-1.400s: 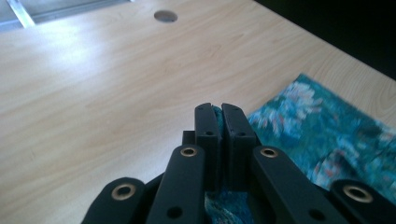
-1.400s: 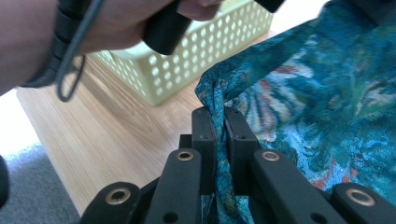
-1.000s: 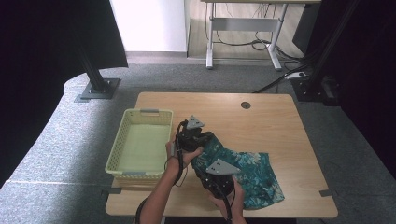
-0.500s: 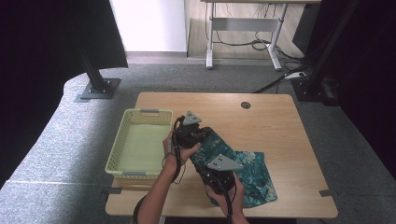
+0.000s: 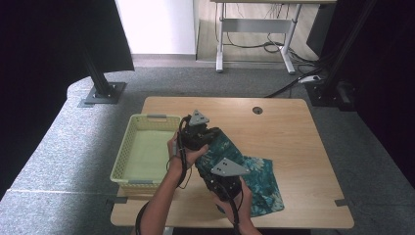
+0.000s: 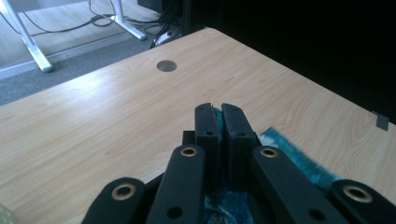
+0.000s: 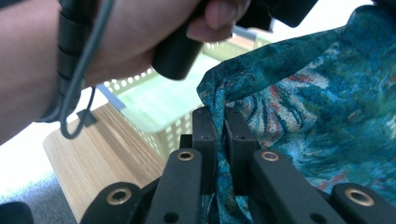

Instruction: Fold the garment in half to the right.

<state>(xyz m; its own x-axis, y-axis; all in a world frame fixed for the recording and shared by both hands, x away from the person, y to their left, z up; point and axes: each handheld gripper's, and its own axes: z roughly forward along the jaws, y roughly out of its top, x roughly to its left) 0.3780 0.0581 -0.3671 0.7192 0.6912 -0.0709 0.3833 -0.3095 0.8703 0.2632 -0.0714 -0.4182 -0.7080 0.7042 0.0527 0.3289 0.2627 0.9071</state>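
- My left gripper (image 6: pixel 215 109) is clenched on the teal patterned cloth (image 5: pixel 254 178); in the left gripper view a sliver of the fabric shows between the two black jaws, which stand almost together.
- My right gripper (image 7: pixel 218 114) is clamped on the same cloth; in the right gripper view the fabric bunches into a fold that runs down between its jaws.
- I judge the two grips sit on one edge of the cloth so that it can be raised as a sheet and carried rather than dragged.
- In the high view the left gripper (image 5: pixel 198 131) sits just beside the yellow basket (image 5: pixel 128 155), and the right gripper (image 5: pixel 226 177) lies farther from the basket, near the table's front edge.
- The cloth spreads away from the basket: one end hangs from the grippers, the rest lies on the wooden table (image 5: pixel 293 132).
- The basket looks empty, which suits it as the place the cloth is bound for; that is my reading, not something shown.
- From above, the hands and grey plates cover the pinch points, so I cannot tell which corners are held.
- The right gripper view is crossed by the left hand (image 7: pixel 116 42) and its cable, hiding much of the basket.
- The left gripper view cuts the cloth off at its lower edge.
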